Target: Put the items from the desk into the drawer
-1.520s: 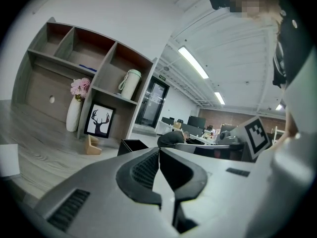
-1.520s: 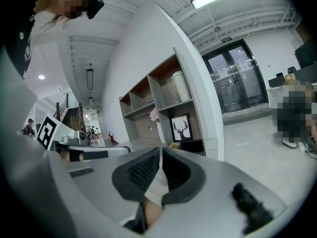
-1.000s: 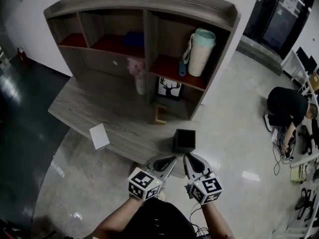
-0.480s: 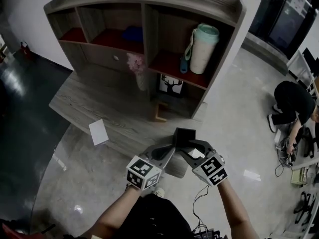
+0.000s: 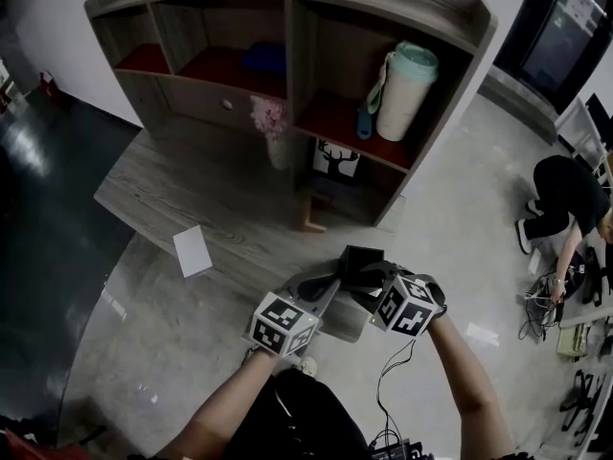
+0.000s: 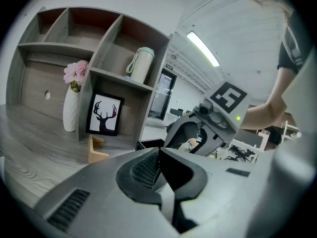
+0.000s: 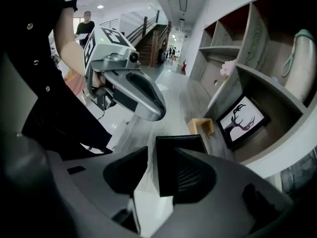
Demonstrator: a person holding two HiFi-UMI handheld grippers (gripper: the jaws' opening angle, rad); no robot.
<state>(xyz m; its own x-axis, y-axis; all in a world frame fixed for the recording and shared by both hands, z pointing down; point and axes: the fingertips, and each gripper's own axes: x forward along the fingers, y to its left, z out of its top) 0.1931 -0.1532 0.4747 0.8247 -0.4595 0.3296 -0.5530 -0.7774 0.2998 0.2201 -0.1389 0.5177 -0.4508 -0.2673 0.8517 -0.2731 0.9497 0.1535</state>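
Note:
A black open-topped box [image 5: 357, 256] stands at the desk's front edge. My right gripper [image 5: 370, 278] points steeply down onto it. Its jaws have just been opening, and in the right gripper view [image 7: 152, 168] they straddle the box's [image 7: 181, 145] near wall without pressing on it. My left gripper [image 5: 329, 287] hangs just left of the box, shut and empty [image 6: 159, 155]. A white card [image 5: 192, 250] lies on the desk to the left. The shelf unit's drawer with a small knob [image 5: 227, 104] looks closed.
On the desk stand a small wooden block [image 5: 309, 220], a deer picture [image 5: 335, 158] and a vase of pink flowers [image 5: 273, 132]. A pale green bottle [image 5: 407, 84] sits in the right shelf. A person [image 5: 565, 195] crouches on the floor at far right.
My right gripper has rolled, tipped down onto the black box and opened its jaws. My left gripper has drifted slightly toward the box.

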